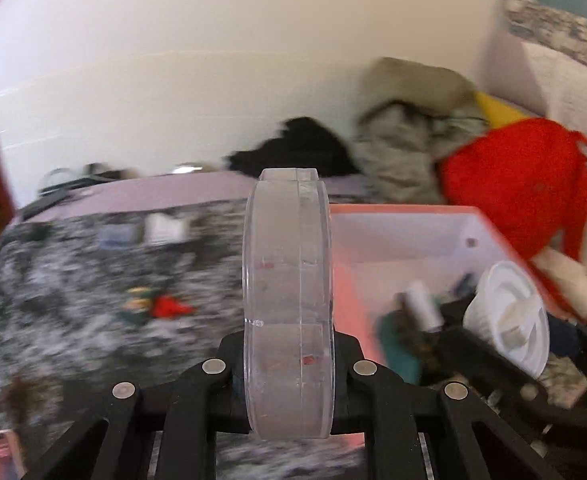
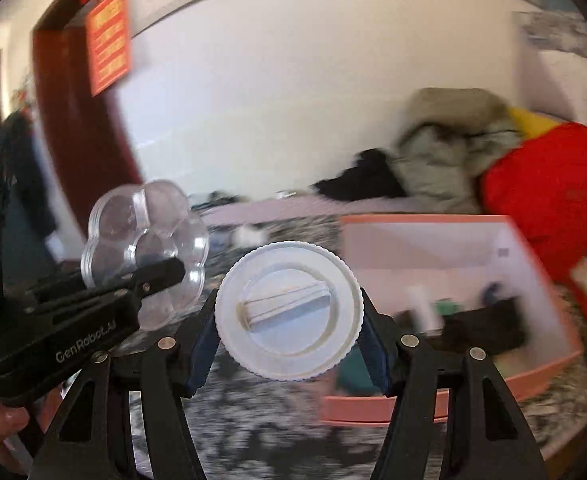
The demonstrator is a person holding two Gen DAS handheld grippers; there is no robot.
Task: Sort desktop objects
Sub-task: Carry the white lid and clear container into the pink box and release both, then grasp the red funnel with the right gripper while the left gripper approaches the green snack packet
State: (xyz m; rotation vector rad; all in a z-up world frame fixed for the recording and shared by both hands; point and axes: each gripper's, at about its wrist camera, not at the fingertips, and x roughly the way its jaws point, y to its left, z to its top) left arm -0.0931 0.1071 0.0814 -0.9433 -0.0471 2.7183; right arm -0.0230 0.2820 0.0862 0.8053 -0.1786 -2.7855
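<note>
White walls back a desk covered in a mottled black-and-white cloth [image 2: 253, 432], with a red poster [image 2: 109, 40] by the dark door; its writing is too blurred to read. On the desk sits a pink box [image 2: 445, 400] holding small items. The left gripper [image 1: 289, 364] is clamped on a clear flower-shaped case [image 1: 287, 300], held edge-on above the cloth, just left of the box. "GenRobot.AI" is printed on its body. The right gripper [image 2: 289, 344] pinches a white ribbed lid [image 2: 289, 312] between its blue pads [image 2: 203, 356], in front of the box.
</note>
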